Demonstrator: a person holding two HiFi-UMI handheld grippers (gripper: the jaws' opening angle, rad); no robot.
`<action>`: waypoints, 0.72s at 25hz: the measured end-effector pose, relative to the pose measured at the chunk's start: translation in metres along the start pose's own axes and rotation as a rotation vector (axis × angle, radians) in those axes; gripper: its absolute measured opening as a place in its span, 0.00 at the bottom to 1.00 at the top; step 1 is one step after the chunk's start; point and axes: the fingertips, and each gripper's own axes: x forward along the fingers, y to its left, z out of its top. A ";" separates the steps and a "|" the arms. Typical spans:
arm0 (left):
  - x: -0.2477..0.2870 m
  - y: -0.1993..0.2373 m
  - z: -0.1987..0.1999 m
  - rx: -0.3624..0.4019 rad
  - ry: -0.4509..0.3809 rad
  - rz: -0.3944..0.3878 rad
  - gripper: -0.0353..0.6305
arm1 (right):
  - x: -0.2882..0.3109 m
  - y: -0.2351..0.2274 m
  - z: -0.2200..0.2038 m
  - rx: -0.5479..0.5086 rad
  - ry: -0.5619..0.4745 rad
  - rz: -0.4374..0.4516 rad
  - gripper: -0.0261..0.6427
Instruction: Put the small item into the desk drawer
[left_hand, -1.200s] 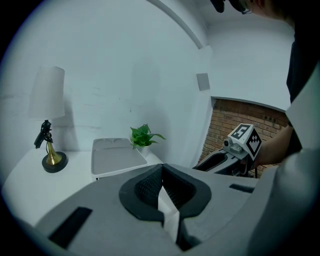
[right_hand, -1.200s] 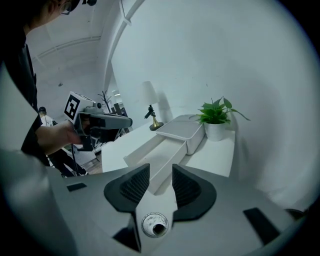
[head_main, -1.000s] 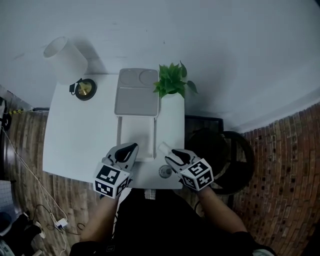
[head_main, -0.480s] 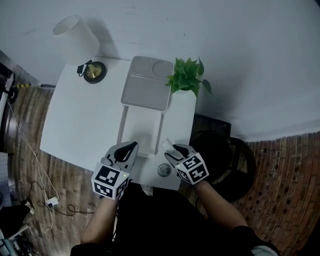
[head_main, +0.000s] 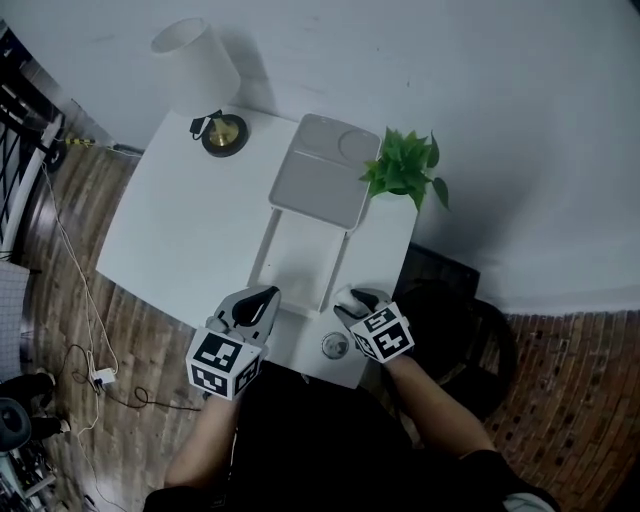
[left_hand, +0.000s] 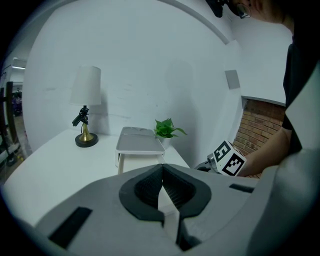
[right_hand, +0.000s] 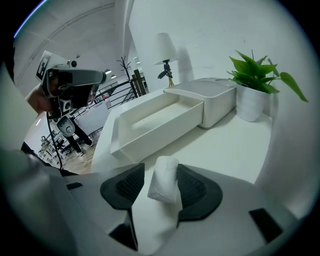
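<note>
Small item: a small white roll (right_hand: 165, 182) lies lengthwise on the white desk, between the 2 pads of your right gripper (right_hand: 161, 169).
Right gripper view only: this view shows the roll and the space around it. In the head view your right gripper (head_main: 352, 298) covers that spot.
Right gripper: its jaws have just been opening and now stand wide. The roll sits close against the right pad with a clear gap at the left pad, so the pads do not press it.
Drawer: the white drawer (right_hand: 155, 117) is pulled out, just ahead and to the left of the roll. In the head view it (head_main: 268, 255) runs forward from a grey-topped organizer (head_main: 320, 175).
Left gripper: its jaws (left_hand: 162, 170) are closed, and the pads meet at the tips. The head view puts it (head_main: 268, 294) at the drawer's front left corner.
Head view only: 1 small round object (head_main: 333, 345) sits on the desk just beside your right gripper.
Left gripper view only: your right gripper's marker cube (left_hand: 227, 159) shows side on, to the right of the organizer.
Desk: the desk (head_main: 180, 230) is white, with a lamp (head_main: 200, 65) at the back left corner. A potted plant (head_main: 405, 165) stands just right of the organizer.
Room: a white wall stands behind the desk. The floor (head_main: 560, 400) is brick-patterned, and cables (head_main: 90, 370) lie on it at the left.
</note>
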 end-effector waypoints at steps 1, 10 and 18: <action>-0.001 0.001 -0.001 -0.005 0.003 0.003 0.06 | 0.002 -0.001 -0.001 -0.008 0.010 -0.008 0.34; -0.008 0.016 0.018 0.013 -0.021 -0.003 0.06 | -0.001 -0.008 -0.004 -0.090 0.053 -0.072 0.31; -0.017 0.020 0.050 0.072 -0.069 -0.023 0.06 | -0.046 -0.011 0.042 -0.040 -0.100 -0.102 0.30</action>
